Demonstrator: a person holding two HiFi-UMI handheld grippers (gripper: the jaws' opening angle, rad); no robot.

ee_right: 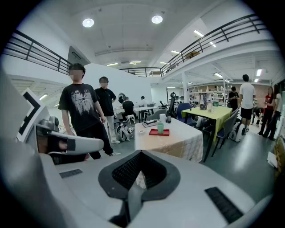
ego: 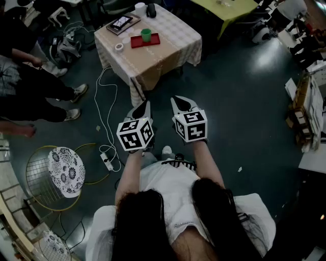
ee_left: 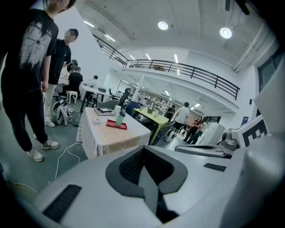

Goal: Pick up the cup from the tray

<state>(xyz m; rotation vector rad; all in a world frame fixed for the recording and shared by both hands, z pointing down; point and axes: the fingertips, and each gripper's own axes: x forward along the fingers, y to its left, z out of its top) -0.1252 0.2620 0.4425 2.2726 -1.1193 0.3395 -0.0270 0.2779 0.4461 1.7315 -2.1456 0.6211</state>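
Note:
A green cup (ego: 146, 34) stands upright on a red tray (ego: 145, 41) on a small table with a checked cloth (ego: 158, 61), well ahead of me across the floor. Both gripper views show the cup (ee_left: 120, 120) (ee_right: 160, 127) and tray (ee_left: 116, 125) (ee_right: 159, 132) far off. My left gripper (ego: 144, 108) and right gripper (ego: 179, 102) are held side by side at waist height, short of the table. Each points toward the table, shut with nothing between the jaws (ee_left: 143, 150) (ee_right: 141, 154).
On the table also lie a tape roll (ego: 118, 47), a tablet (ego: 122, 22), a white cup (ego: 140, 7) and a dark object (ego: 151, 10). A white cable (ego: 104, 117) and power strip (ego: 106, 161) run across the floor. People (ego: 30, 92) stand at left. A wire stool (ego: 65, 171) is near left.

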